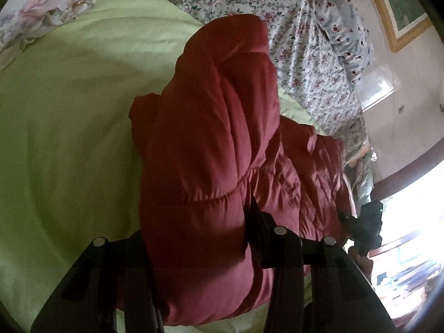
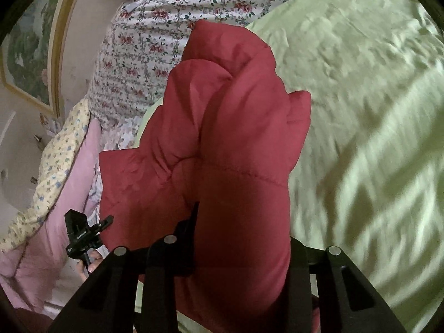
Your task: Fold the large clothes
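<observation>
Both tools (image 1: pixel 199 238) (image 2: pixel 244 238) clench a red padded jacket (image 1: pixel 211 127) above the green bedspread (image 1: pixel 69 138).

Red puffer jacket (image 1: pixel 211 144) bunched in the left hand-held gripper (image 1: pixel 199 238) — green sheet (image 1: pixel 63 138) beneath, floral bedding (image 1: pixel 299 55) beyond

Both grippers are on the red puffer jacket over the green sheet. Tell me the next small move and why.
Probably carry the lifted edge a little further across and lay it down. The left gripper and right gripper each pinch a thick fold of the red puffer jacket, which bulges up between them above the green sheet, so the fold looks unfinished and not yet flat.
</observation>
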The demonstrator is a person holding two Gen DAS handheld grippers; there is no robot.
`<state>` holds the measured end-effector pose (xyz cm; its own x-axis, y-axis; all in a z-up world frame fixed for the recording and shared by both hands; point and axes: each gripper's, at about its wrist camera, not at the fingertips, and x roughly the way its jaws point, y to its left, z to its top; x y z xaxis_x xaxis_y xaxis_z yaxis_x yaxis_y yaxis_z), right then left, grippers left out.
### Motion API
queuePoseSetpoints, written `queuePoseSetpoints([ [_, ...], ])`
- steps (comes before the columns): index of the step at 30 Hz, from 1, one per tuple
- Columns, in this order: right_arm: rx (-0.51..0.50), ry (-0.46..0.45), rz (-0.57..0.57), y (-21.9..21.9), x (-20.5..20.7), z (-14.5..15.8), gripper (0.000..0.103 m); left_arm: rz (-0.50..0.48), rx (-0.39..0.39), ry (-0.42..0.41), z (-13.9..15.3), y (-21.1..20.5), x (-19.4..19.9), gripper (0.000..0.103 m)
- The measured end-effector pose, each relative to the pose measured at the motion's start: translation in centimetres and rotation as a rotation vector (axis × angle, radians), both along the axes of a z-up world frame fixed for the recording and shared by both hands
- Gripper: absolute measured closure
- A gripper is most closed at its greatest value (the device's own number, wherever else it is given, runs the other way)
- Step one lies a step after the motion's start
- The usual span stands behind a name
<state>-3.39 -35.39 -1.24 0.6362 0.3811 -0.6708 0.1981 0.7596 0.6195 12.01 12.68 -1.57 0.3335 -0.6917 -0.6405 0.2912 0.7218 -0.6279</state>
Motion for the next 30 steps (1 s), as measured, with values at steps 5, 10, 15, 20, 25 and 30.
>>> queuePoseSetpoints([
  [5,-0.014,0.030,-0.025,-0.4,0.2,-1.0,0.054,0.039,0.074,-0.015,-0.8,-0.7,0.4,0.049],
  [10,-0.144,0.058,-0.057,0.2,0.5,-0.4,0.027,0.105,0.191,-0.052,-0.6,-1.7,0.7,0.023],
  [15,-0.290,0.038,-0.099,0.3,0.5,1.4,0.022,0.147,0.289,-0.123,0.8,-2.6,0.8,0.020],
  [20,-0.375,0.018,-0.103,0.7,1.7,2.7,0.015,0.188,0.383,-0.221,2.7,-3.7,1.0,0.020],
  [25,-0.421,0.001,-0.088,1.3,4.5,3.3,0.006,0.172,0.418,-0.293,3.8,-5.0,1.7,0.019],
  [30,-0.417,0.024,-0.101,1.1,7.3,3.4,0.004,0.129,0.455,-0.273,2.7,-7.3,3.9,0.019],
])
